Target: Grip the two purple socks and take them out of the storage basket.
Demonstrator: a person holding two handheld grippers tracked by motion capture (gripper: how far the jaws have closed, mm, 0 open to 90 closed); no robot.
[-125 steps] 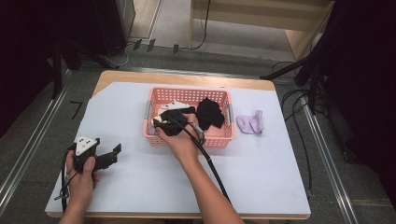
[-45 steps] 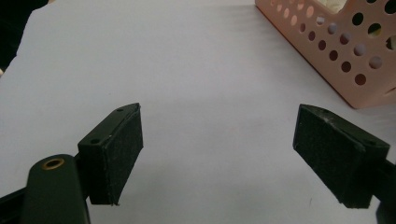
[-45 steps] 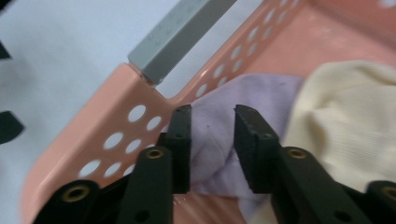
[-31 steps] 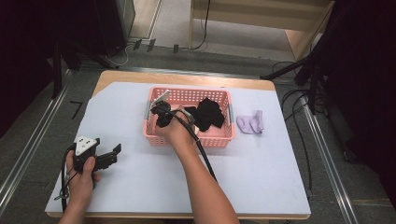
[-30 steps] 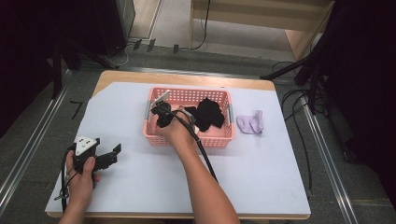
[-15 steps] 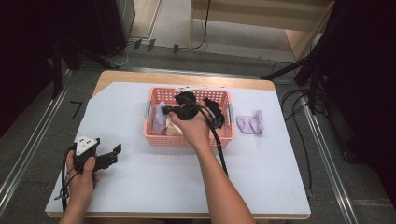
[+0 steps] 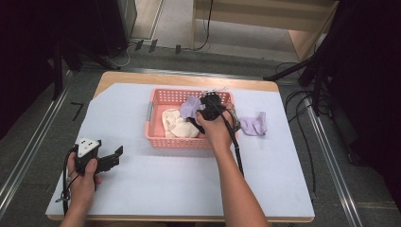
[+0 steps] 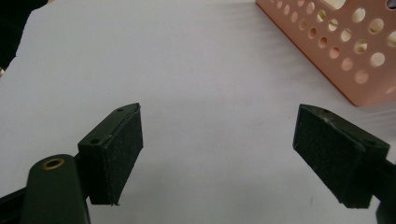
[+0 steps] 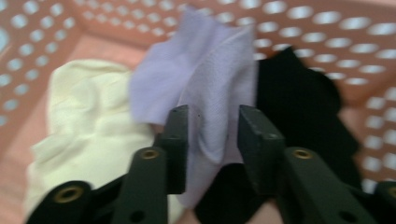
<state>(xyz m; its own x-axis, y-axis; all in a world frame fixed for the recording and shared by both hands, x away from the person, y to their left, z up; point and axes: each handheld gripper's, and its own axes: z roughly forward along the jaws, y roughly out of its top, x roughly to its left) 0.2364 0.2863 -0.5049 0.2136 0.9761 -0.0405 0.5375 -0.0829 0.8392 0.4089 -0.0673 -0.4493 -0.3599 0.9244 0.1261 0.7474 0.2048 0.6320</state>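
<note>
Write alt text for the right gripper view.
The right tool is shut on a lilac cloth inside a pink basket. A cream cloth lies on the left of the picture and a black cloth on the right. The picture is slightly blurred.

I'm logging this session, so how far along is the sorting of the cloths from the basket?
One purple cloth already lies on the table right of the pink basket. The right gripper is shut on a second purple cloth above it. A cream cloth and a black cloth remain inside. The left gripper rests open, empty.
</note>
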